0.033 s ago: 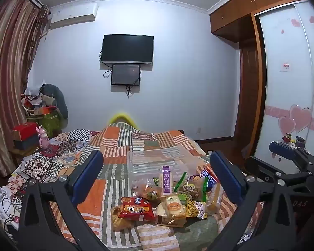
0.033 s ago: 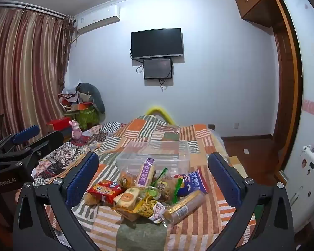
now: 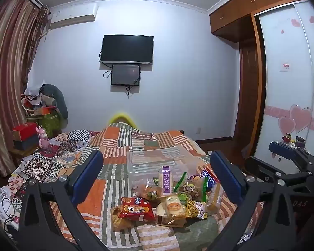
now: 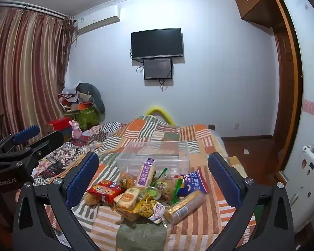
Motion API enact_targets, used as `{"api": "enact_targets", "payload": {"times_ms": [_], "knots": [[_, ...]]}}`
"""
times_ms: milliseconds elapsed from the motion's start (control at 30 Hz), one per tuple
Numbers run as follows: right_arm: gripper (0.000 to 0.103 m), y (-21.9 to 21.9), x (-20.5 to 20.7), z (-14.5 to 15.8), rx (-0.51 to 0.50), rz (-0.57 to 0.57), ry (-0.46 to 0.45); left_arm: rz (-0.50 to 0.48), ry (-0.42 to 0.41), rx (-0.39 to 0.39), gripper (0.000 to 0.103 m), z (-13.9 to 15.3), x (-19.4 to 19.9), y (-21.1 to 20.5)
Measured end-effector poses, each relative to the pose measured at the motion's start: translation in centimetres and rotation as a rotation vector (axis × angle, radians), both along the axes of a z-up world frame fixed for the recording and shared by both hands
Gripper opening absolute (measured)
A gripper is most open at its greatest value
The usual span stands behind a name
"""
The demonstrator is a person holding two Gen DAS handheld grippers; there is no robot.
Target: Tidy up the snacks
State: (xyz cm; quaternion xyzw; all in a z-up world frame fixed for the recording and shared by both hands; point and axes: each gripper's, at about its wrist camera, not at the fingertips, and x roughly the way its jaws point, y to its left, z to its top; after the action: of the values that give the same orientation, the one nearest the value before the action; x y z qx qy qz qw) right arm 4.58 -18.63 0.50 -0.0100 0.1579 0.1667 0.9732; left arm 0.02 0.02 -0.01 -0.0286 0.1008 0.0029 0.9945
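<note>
A pile of snack packets (image 3: pixel 169 196) lies on a patchwork bedspread (image 3: pixel 115 146), just in front of a clear plastic bin (image 3: pixel 157 161). The pile holds a red packet (image 3: pixel 136 208), a purple stick pack (image 3: pixel 167 179), a blue bag (image 4: pixel 191 183) and a long biscuit roll (image 4: pixel 184 207). The bin (image 4: pixel 155 156) looks empty. My left gripper (image 3: pixel 157 179) is open and empty, above the near side of the pile. My right gripper (image 4: pixel 155 177) is open and empty too, held beside the left one (image 4: pixel 21 148); it also shows at the right of the left wrist view (image 3: pixel 286 159).
A wall TV (image 3: pixel 126 49) hangs at the far end. Boxes and a pink toy (image 3: pixel 43 137) stand at the left by the curtains (image 4: pixel 27 73). A wardrobe (image 3: pixel 282 83) is at the right. Cables and papers (image 3: pixel 2 200) lie at the bed's left edge.
</note>
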Motion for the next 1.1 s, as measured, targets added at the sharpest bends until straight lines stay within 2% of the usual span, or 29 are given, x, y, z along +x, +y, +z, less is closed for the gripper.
{"api": "enact_targets", "payload": {"times_ms": [267, 1100], "knots": [[0.103, -0.1, -0.1, 0.3, 0.008, -0.003, 0.0, 0.018, -0.025, 0.01, 0.103, 0.0, 0.2, -0.6], [0.103, -0.1, -0.2, 0.5, 0.005, -0.021, -0.013, 0.009, -0.004, -0.011, 0.103, -0.6, 0.3, 0.1]]}}
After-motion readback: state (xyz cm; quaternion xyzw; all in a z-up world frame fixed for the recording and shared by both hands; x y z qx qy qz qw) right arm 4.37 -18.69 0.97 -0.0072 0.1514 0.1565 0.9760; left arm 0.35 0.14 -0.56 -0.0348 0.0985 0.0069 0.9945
